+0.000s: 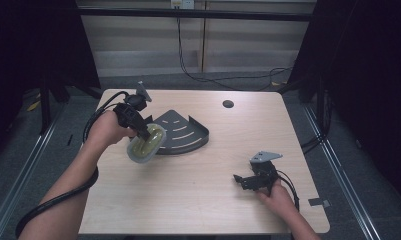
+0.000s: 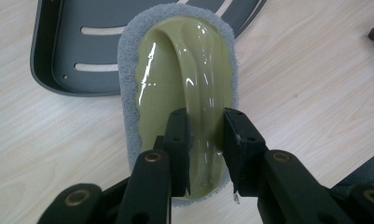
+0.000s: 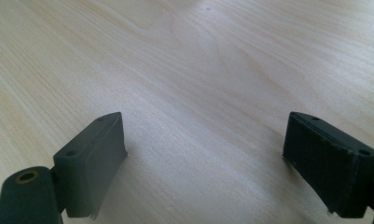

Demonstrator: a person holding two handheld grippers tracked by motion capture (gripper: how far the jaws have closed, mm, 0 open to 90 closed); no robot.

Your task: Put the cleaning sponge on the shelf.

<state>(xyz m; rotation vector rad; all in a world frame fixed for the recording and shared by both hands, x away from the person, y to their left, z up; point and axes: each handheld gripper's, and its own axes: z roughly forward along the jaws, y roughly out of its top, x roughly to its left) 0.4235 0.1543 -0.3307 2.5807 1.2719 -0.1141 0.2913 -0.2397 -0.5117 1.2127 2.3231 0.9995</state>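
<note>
Now the left gripper (image 2: pixel 205 140) is clenched on the raised ridge of an olive-green oval plastic scrubber with grey pad (image 2: pixel 175 74), held over the light wooden table (image 1: pixel 203 200) near its left edge, beside a dark grey slotted metal corner tray (image 1: pixel 185 132). Near the right front corner, the right gripper (image 3: pixel 203 158) rests with jaws spread wide, holding nothing.

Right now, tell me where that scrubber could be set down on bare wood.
Free: the wide strip of table between the two forearms, and the stretch between the cable hole and the right gripper. Crowded: the left side, where the left gripper holds the scrubber by its handle against the front edge of the dark corner rack.
</note>
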